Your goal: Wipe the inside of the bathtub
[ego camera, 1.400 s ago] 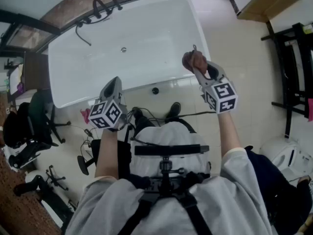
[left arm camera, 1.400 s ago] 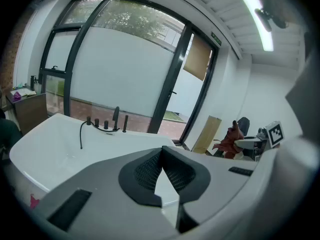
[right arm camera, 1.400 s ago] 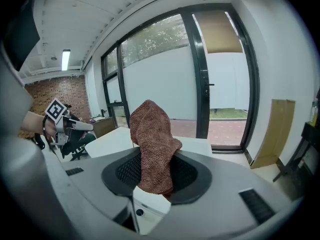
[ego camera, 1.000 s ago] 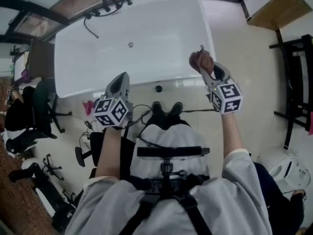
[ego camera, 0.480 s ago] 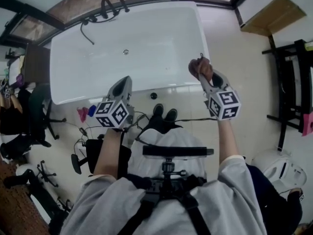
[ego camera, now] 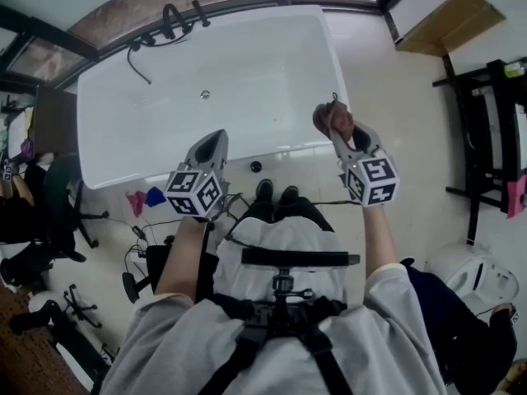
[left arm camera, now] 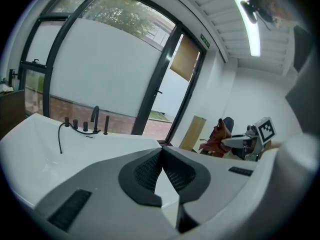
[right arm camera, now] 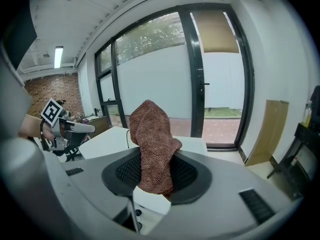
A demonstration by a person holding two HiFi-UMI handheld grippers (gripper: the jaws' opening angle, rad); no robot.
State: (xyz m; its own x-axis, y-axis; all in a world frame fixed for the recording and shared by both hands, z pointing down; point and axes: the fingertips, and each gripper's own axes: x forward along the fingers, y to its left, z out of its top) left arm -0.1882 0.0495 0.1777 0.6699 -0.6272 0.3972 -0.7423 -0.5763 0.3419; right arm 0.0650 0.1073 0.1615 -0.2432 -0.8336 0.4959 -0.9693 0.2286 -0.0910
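Note:
The white bathtub (ego camera: 123,151) lies across the floor in front of me, with its drain (ego camera: 205,95) near the middle. My right gripper (ego camera: 331,124) is held over the tub's near right rim, shut on a reddish-brown cloth (right arm camera: 152,146) that stands up between its jaws; the cloth (ego camera: 328,117) also shows in the head view. My left gripper (ego camera: 212,142) hangs over the near rim further left, jaws closed tip to tip with nothing between them (left arm camera: 161,151). In the left gripper view the tub (left arm camera: 35,149) spreads out below.
A black faucet set with a hose (ego camera: 169,19) stands on the tub's far left rim. Office chairs (ego camera: 49,212) and cables crowd the floor at left. A black rack (ego camera: 486,122) and a wooden board (ego camera: 445,19) are at right. My feet (ego camera: 276,194) stand close to the tub.
Both grippers hold about the same pose over the tub's near rim. The view has swayed slightly; the cloth stays clamped in the right gripper.

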